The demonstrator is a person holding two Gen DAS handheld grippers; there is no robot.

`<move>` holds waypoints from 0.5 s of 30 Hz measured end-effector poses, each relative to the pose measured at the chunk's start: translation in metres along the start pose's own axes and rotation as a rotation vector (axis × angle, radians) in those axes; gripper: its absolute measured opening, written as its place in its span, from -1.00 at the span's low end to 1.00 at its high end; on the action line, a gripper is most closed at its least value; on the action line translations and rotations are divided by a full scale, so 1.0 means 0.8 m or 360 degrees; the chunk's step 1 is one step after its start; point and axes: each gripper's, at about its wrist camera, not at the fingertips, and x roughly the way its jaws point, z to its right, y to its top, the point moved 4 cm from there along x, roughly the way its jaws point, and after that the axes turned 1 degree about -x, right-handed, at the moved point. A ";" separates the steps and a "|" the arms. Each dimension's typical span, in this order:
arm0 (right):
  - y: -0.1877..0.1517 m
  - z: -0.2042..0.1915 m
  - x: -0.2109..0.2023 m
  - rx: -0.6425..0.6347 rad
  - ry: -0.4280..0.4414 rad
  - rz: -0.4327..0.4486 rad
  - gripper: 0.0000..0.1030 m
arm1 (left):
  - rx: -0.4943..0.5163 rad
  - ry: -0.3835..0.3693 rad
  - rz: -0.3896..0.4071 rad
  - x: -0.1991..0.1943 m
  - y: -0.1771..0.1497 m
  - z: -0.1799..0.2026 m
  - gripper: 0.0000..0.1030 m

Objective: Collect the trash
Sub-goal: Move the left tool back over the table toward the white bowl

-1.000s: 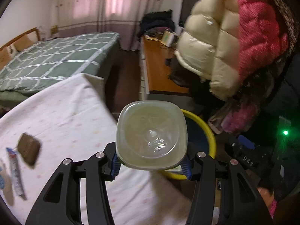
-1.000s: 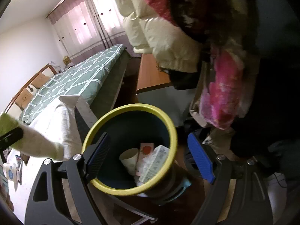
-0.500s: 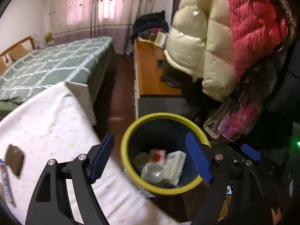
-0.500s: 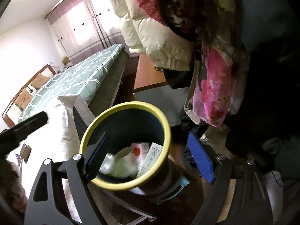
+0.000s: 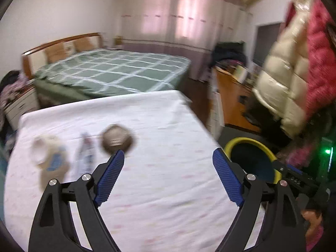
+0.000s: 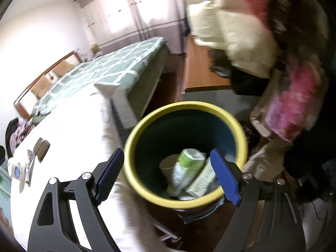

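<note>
A yellow-rimmed dark bin stands beside the table and holds a green-labelled plastic bottle, a paper cup and a carton. The bin also shows in the left wrist view. My left gripper is open and empty above the white tablecloth. On the cloth, left of it, lie a brown packet, a tube and a small white bottle, all blurred. My right gripper is open and empty above the bin.
A green checked bed lies beyond the table. A wooden desk and hanging padded jackets stand at the right, close to the bin. The table's right edge runs next to the bin.
My left gripper let go of the plastic bottle, which fell into the bin, then swung left over the table. My right gripper stayed open over the bin and shifted slightly.
</note>
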 end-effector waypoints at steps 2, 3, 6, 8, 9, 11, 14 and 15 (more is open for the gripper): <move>-0.002 -0.030 0.004 -0.0056 0.0045 -0.0019 0.55 | -0.0062 0.0062 0.0022 -0.011 -0.004 -0.037 0.66; -0.003 -0.048 0.007 -0.0090 0.0068 -0.0028 0.55 | -0.0106 0.0100 0.0033 -0.016 -0.007 -0.061 0.66; -0.007 -0.096 0.011 -0.0178 0.0133 -0.0043 0.55 | -0.0205 0.0190 0.0048 -0.027 -0.013 -0.116 0.66; -0.011 -0.140 0.016 -0.0249 0.0202 -0.0064 0.55 | -0.0275 0.0263 0.0062 -0.036 -0.019 -0.159 0.66; -0.014 -0.156 0.017 -0.0277 0.0232 -0.0074 0.55 | -0.0298 0.0295 0.0071 -0.039 -0.021 -0.173 0.66; -0.022 -0.201 0.021 -0.0361 0.0300 -0.0099 0.55 | -0.0342 0.0379 0.0090 -0.047 -0.027 -0.210 0.66; -0.036 -0.263 0.029 -0.0468 0.0405 -0.0157 0.55 | -0.0376 0.0532 0.0119 -0.059 -0.037 -0.265 0.66; -0.040 -0.280 0.030 -0.0498 0.0429 -0.0176 0.55 | -0.0390 0.0580 0.0123 -0.060 -0.040 -0.281 0.66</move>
